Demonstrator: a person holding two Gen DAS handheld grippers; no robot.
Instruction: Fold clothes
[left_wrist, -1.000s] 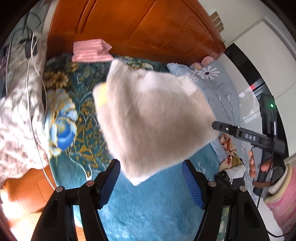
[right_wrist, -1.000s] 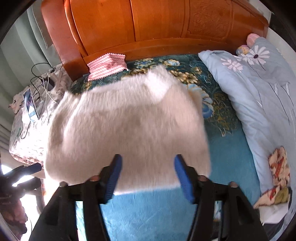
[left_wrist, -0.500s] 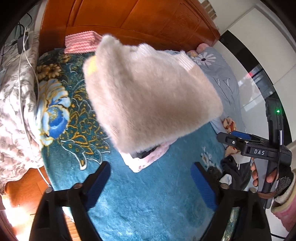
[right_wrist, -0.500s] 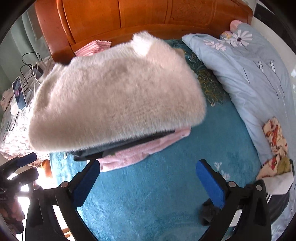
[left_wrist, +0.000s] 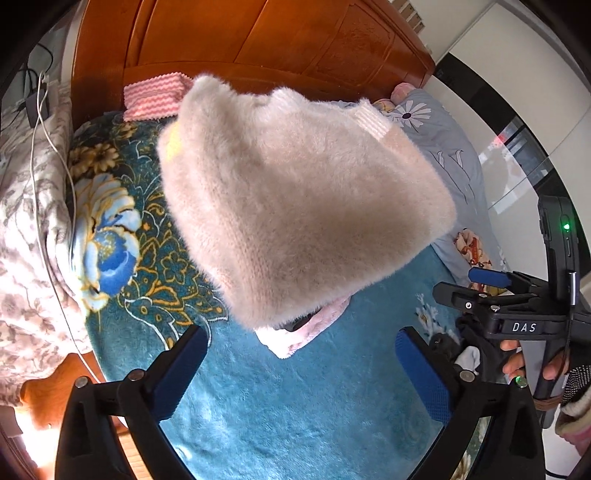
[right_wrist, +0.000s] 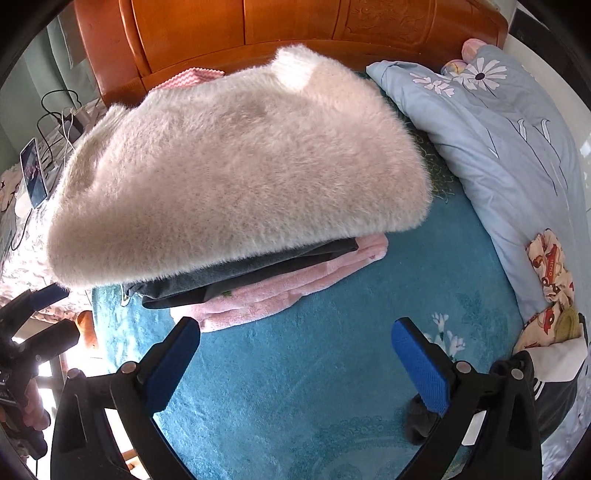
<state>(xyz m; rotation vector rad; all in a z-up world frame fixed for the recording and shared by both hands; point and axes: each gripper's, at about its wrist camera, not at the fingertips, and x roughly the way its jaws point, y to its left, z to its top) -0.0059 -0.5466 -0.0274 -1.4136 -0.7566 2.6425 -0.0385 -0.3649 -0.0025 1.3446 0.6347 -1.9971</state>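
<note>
A folded fluffy beige sweater lies on top of a pile on the teal bedspread; it also shows in the right wrist view. Under it lie a dark grey garment and a folded pink fleece garment. My left gripper is open and empty, just in front of the pile. My right gripper is open and empty, a little back from the pile's front edge. The right gripper also shows at the right edge of the left wrist view.
A wooden headboard stands behind. A pink zigzag cloth lies by it. A light blue duvet and a heap of loose clothes lie to the right. A phone and cables lie to the left.
Both grippers have let go of the beige sweater, opened wide and drawn back. The sweater has dropped from the air onto the folded pile.
</note>
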